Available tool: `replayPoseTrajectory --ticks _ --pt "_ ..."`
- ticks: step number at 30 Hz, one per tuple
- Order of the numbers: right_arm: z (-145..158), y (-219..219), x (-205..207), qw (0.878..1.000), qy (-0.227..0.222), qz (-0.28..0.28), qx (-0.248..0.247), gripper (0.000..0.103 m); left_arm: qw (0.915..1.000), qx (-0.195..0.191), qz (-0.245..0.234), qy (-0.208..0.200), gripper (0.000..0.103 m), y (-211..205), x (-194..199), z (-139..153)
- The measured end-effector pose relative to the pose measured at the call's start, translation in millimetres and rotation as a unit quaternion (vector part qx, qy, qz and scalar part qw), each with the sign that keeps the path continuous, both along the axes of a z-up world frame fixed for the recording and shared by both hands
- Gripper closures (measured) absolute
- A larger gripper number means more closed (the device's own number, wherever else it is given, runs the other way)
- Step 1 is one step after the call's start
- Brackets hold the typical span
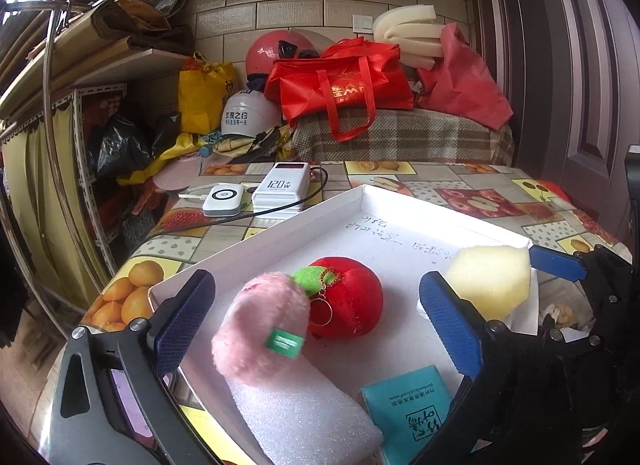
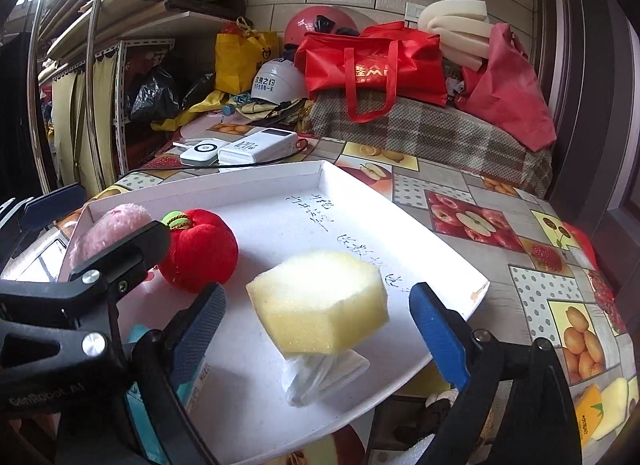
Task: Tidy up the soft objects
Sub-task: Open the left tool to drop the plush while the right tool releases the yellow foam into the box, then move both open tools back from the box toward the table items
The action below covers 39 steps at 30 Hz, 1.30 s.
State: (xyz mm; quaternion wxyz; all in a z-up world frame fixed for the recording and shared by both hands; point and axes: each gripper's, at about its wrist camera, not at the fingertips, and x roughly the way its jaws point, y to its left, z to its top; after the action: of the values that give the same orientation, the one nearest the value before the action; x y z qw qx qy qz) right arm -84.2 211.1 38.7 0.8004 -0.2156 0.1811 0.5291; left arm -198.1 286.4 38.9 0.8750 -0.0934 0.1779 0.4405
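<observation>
A white tray (image 1: 280, 221) (image 2: 240, 181) lies on the fruit-print table. In it are a pink plush (image 1: 260, 329) (image 2: 116, 221), a red plush apple (image 1: 348, 297) (image 2: 200, 253) with a key ring, a white foam block (image 1: 304, 417), a teal tissue pack (image 1: 408, 409) and a yellow sponge (image 1: 488, 277) (image 2: 320, 297) resting on a white crumpled packet (image 2: 320, 377). My left gripper (image 1: 318, 321) is open, its pads either side of the pink plush and apple, touching neither. My right gripper (image 2: 320, 331) is open too, with the sponge between its pads, untouched.
Two white power banks (image 1: 280, 189) (image 2: 256, 149) with a black cable sit behind the tray. Beyond the table stand red bags (image 1: 344, 85), helmets (image 1: 248, 113), a yellow bag and rolled foam. Shelves fill the left; a door is on the right.
</observation>
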Motion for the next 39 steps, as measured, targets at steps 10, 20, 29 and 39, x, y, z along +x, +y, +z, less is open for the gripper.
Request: replayPoseTrajectory --ticks 10,20,29,39 --pt "5 -6 -2 1.000 -0.013 -0.008 0.022 0.000 0.9995 0.023 0.012 -0.016 0.000 -7 -7 3" --pt "10 -19 4 0.998 0.001 -0.015 0.062 0.000 0.9950 0.058 0.071 -0.040 0.000 -18 -22 6" --pt "13 -38 -5 0.996 -0.022 -0.024 0.087 0.000 0.9941 0.052 0.082 -0.049 0.000 -36 -34 4" --pt "9 -75 -6 0.997 0.015 0.006 0.077 0.000 0.9936 0.050 0.093 -0.040 0.000 -55 -36 3"
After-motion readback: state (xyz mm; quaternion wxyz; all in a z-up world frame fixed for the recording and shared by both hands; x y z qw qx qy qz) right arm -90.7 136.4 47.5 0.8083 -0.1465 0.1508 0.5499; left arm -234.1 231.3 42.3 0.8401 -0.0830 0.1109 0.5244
